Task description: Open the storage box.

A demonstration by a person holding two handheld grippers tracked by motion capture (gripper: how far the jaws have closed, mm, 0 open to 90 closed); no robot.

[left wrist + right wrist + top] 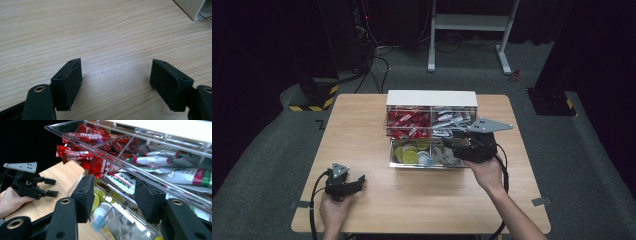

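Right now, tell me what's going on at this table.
A person works at a clear organiser box on the wooden table. The right gripper hovers at its open lower drawer of small cups and tea bags, fingers apart with nothing between them. The left gripper rests open on the table, away from the box.
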